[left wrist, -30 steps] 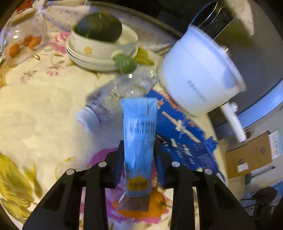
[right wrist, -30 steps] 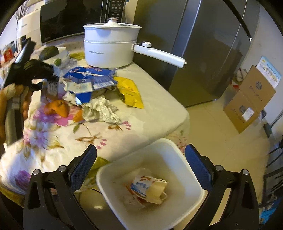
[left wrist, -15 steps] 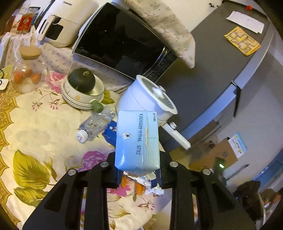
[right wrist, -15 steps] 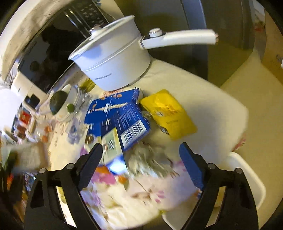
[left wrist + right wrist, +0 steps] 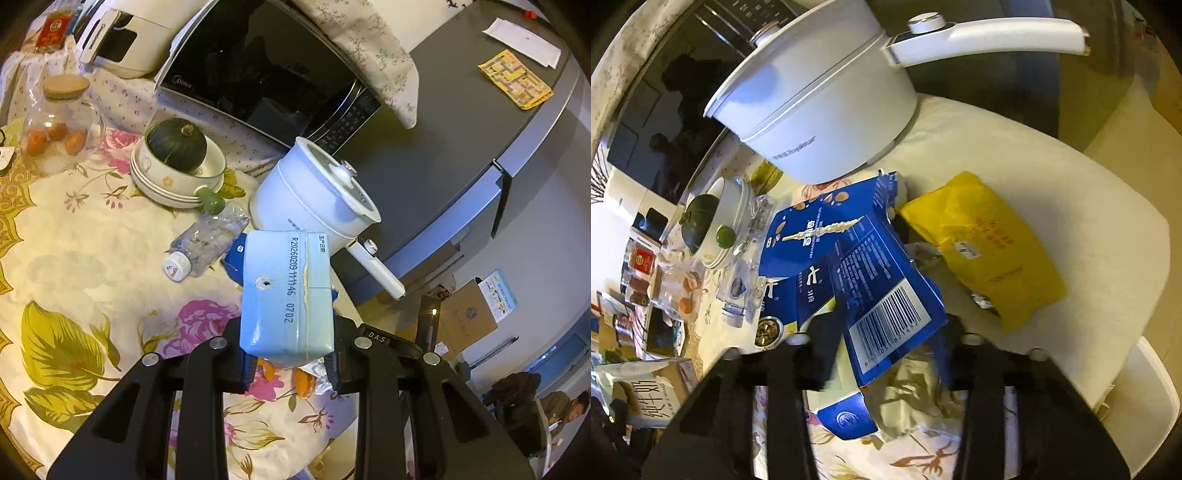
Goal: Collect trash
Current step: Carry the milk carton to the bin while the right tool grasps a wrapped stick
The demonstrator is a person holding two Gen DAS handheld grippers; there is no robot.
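Left wrist view: our left gripper (image 5: 288,360) pinches a pale blue carton (image 5: 286,291) between its fingers, lifted above the floral tablecloth (image 5: 74,266) — a clear bottle (image 5: 207,245) lies beyond it, beside the white pot (image 5: 314,199). In the right wrist view, our right gripper (image 5: 886,345) stands spread over the flattened blue box (image 5: 857,266), its barcode end between the fingers — whether they touch it we cannot tell. A yellow bag (image 5: 986,243) lies just right of the box, and the white bin (image 5: 1145,410) shows at the table's edge.
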